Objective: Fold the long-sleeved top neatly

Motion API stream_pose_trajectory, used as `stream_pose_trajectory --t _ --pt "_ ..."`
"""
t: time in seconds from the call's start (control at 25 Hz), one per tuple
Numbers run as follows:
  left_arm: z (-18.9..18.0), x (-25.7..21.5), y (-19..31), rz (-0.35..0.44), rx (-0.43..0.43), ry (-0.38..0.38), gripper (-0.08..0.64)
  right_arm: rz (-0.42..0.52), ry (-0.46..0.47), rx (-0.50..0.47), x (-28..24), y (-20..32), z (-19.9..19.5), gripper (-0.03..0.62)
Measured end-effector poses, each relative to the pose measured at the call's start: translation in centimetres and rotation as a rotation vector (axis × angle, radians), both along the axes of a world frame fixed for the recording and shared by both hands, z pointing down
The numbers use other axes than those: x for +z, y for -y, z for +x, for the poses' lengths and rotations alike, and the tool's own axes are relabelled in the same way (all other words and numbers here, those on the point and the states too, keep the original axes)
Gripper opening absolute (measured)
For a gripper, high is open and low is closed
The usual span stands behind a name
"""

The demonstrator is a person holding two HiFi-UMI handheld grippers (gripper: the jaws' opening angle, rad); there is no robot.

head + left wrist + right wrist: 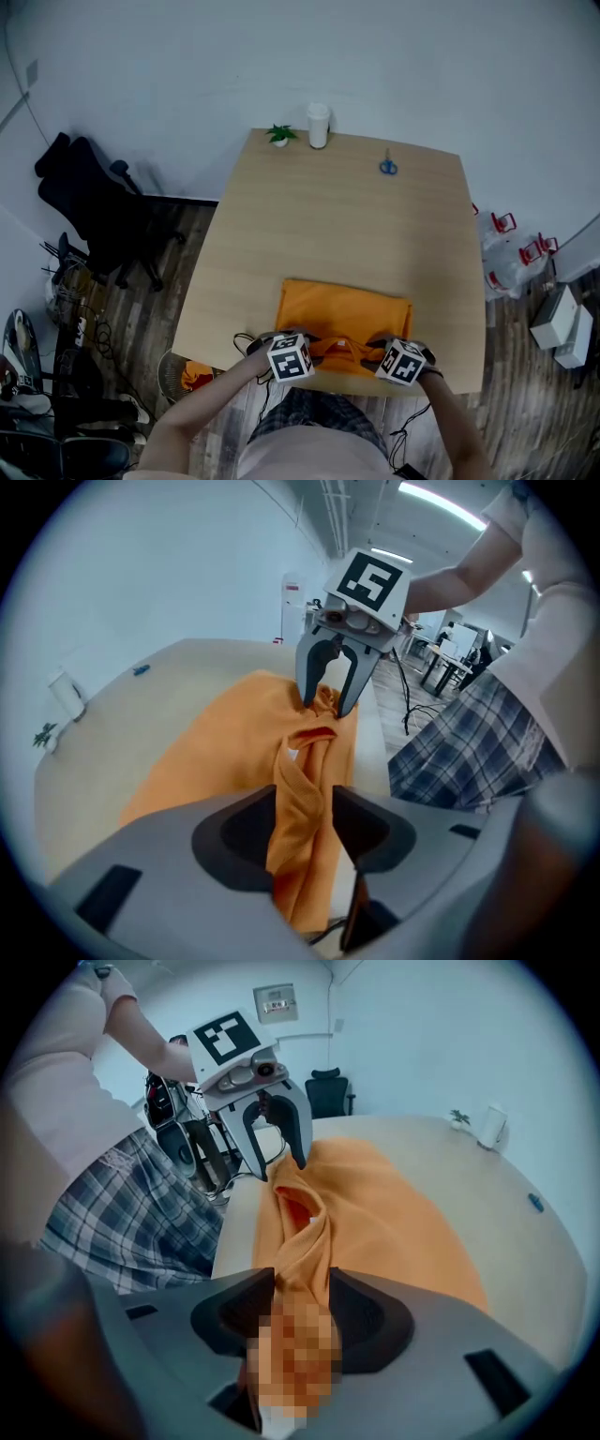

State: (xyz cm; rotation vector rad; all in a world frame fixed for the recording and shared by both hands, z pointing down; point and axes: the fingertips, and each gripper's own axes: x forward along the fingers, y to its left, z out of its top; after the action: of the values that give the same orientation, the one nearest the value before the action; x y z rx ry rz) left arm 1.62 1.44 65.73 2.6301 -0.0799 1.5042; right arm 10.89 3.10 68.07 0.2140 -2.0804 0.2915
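Note:
An orange long-sleeved top lies folded into a rectangle near the front edge of the wooden table. Both grippers stand at its near edge, by the collar. My left gripper is open, and a raised ridge of the orange cloth runs loosely between its jaws. To the right, my right gripper is open too, with a similar bunch of cloth between its jaws. Each gripper view shows the other gripper facing it: the right gripper and the left gripper, fingers spread over the cloth.
At the table's far edge stand a white cup and a small green plant, with blue scissors to their right. A black office chair stands on the floor at the left. The person's checked garment is close to the table's front edge.

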Motion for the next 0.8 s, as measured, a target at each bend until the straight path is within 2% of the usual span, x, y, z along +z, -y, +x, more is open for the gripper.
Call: stream_pose_trajectory --t 0.2,0.32,0.48,0.68,0.8 --pt "0.0 1.9 -3.7 -0.076 0.089 0.049 0.190 -0.091 -0.044 -0.101 1.6 -4.1 -0.7 0.193" --pt "-0.5 2.6 -5.4 -0.104 0.093 0.059 0.195 -0.109 -0.056 -0.111 2.5 -5.8 -0.1 0.201" --pt "-0.5 2.6 -6.3 -0.133 0.058 0.037 0.196 -0.122 -0.039 -0.076 2.6 -6.5 -0.1 0.209" --pt "-0.7 0.6 -5.2 -0.111 -0.023 -0.021 0.198 -0.057 0.020 0.031 0.1 -5.1 1.0 0.212" --pt "-2.1 1.0 -5.2 -0.127 -0.061 -0.008 0.198 -0.053 -0.023 0.075 0.4 -5.4 3.2 0.212"
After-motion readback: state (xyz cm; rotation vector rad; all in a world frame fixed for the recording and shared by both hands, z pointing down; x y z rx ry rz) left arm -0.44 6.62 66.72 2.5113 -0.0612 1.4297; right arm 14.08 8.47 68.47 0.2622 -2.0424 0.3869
